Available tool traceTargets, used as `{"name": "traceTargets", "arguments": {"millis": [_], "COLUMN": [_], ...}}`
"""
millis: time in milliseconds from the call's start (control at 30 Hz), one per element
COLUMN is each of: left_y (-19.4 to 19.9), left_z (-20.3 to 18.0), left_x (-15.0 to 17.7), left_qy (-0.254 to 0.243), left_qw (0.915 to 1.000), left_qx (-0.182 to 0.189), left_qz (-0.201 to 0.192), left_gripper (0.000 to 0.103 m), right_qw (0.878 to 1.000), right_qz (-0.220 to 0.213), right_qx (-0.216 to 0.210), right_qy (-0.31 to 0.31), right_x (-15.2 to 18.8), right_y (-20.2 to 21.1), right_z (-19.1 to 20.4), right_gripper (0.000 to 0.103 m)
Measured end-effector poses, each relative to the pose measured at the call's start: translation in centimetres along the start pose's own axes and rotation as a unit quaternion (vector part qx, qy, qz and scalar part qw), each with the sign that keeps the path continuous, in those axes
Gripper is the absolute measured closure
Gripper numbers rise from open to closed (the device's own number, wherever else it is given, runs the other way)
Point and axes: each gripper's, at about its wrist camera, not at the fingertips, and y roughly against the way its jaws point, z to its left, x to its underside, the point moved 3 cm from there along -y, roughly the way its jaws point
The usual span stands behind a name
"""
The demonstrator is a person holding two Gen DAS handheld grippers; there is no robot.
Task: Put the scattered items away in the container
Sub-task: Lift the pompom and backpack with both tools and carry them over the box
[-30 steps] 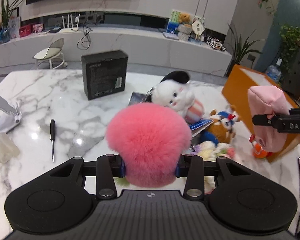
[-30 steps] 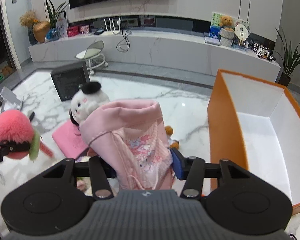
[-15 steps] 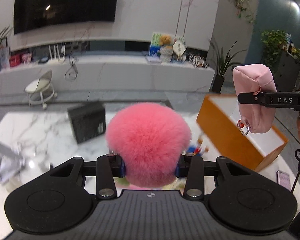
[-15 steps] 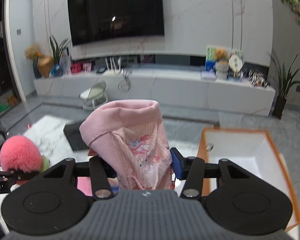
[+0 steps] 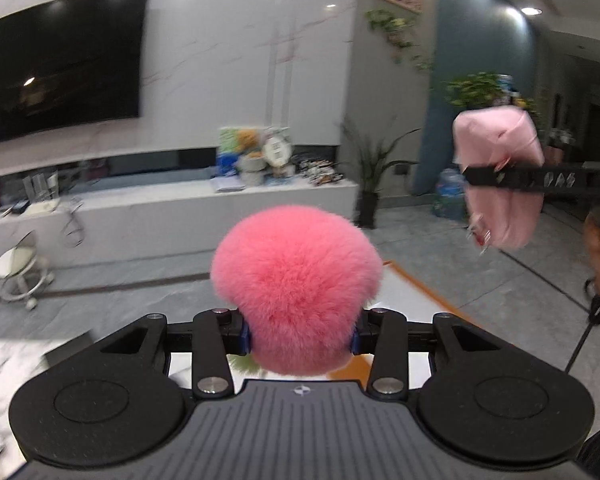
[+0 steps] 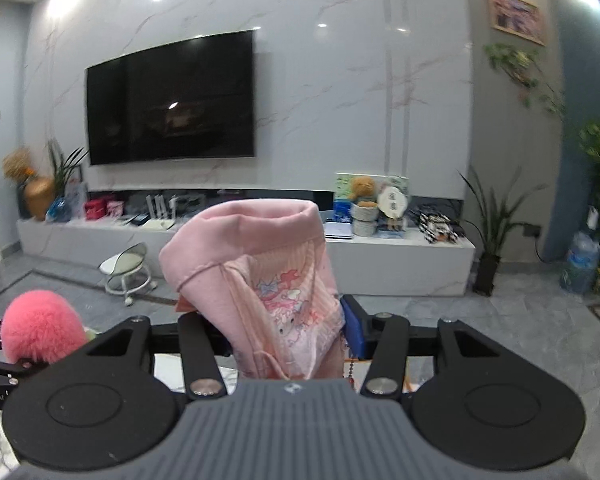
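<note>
My left gripper (image 5: 300,338) is shut on a fluffy pink pom-pom (image 5: 296,284), held high in the air. My right gripper (image 6: 278,336) is shut on a pink cartoon-print pouch (image 6: 260,280), also raised. In the left wrist view the pouch (image 5: 498,176) hangs in the right gripper at the upper right. In the right wrist view the pom-pom (image 6: 40,326) shows at the lower left. Only a corner of the orange container (image 5: 428,292) with its white inside shows below the pom-pom. The scattered items on the table are out of view.
A marble TV bench (image 6: 380,256) with toys and boxes runs along the far wall under a black TV (image 6: 172,98). A small white stool (image 6: 130,270) stands on the grey floor. A strip of marble table (image 5: 4,364) shows at the lower left.
Both grippers have risen and tilted upward with their loads. The table, the toys and most of the orange container have dropped out of view. Both grips are unchanged.
</note>
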Motion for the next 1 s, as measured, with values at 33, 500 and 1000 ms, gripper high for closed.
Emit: {"name": "traceTargets", "arguments": {"millis": [33, 500, 1000], "left_y": [-0.7, -15.3, -20.7], "left_z": [-1.1, -9.6, -10.2], "left_x": [-0.4, 3.6, 8.0], "left_qy": [-0.006, -0.008, 0.001], "left_qw": [0.9999, 0.9944, 0.9866], "left_qx": [0.009, 0.075, 0.074], "left_qz": [-0.001, 0.074, 0.145], "left_gripper": [0.055, 0.055, 0.055], "right_qw": [1.0, 0.987, 0.976], "right_qz": [0.004, 0.137, 0.207], "right_qx": [0.002, 0.025, 0.02], "right_qy": [-0.006, -0.079, -0.063], "right_x": [0.4, 9.7, 14.1], "right_y": [0.0, -6.7, -10.2], "right_z": [-0.8, -10.8, -11.5], "right_gripper": [0.05, 0.05, 0.047]}}
